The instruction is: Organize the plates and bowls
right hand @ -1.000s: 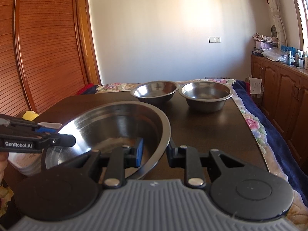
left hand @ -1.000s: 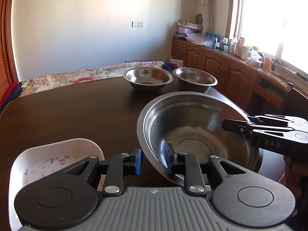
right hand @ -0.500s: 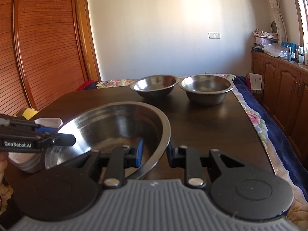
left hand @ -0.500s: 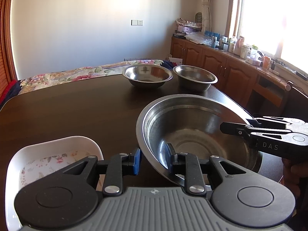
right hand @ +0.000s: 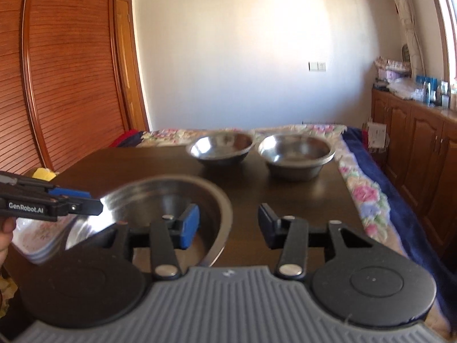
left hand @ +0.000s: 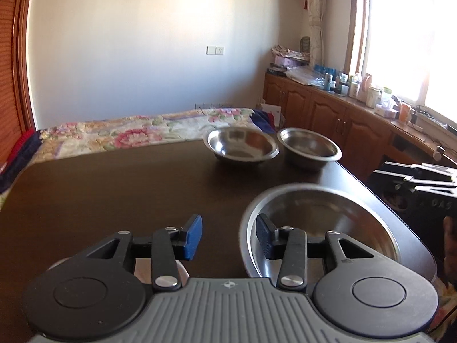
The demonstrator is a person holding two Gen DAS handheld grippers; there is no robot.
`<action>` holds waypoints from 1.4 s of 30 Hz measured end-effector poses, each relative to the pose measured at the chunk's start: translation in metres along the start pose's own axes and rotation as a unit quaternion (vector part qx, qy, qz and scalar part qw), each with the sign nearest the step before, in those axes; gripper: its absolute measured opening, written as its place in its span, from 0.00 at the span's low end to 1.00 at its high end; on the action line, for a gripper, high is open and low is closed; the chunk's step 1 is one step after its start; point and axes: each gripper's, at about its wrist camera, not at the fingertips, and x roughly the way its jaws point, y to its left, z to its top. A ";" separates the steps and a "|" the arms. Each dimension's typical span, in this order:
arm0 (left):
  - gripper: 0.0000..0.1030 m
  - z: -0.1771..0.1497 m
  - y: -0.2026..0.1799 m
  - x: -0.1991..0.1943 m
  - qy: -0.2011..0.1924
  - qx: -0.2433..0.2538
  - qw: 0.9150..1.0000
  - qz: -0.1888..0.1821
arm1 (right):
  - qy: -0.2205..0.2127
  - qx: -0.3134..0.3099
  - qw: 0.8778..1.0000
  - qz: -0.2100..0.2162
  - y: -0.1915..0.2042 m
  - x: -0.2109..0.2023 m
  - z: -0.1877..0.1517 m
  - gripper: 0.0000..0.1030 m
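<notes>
Left wrist view: left gripper, jaws opening, blue pad on one side and black pad on the other. The rim of the large steel bowl stands between the pads; neither pad presses on it, so the gripper is released. The black finger reaches over the inside of the bowl, the blue one hangs above bare tabletop.

Large steel bowl: resting on the dark tabletop near its right edge, upright.

Two smaller steel bowls: one left, one right, side by side at the far end of the tabletop, just beside each other, well apart from the large bowl.

Right gripper: seen at the right border of this view, black, with a hand below it; outline blurred.

Right wrist view: right gripper, jaws opening, the large bowl's near rim between the pads with a gap on both sides; released. Blue finger over the bowl's interior, black finger over the tabletop.

White floral dish: on the tabletop at the left, partly hidden behind the large bowl and the left gripper; it seems to sit on a stack, though blur leaves this unsure.

Bed: floral cover, beyond the tabletop's far edge.

Wooden cabinets: along the window wall, top crowded with bottles and packets.
</notes>
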 end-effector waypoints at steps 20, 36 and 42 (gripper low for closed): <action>0.41 0.076 0.013 0.074 0.017 0.022 1.000 -0.005 | 0.035 -0.069 0.996 0.032 -0.030 0.086 0.076 0.44; 0.30 0.094 0.027 0.145 0.070 -0.006 0.997 -0.024 | 0.120 -0.087 0.986 0.072 -0.035 0.176 0.098 0.32; 0.30 0.093 0.029 0.161 0.086 -0.014 0.996 -0.028 | 0.145 -0.095 0.982 0.074 -0.032 0.199 0.100 0.31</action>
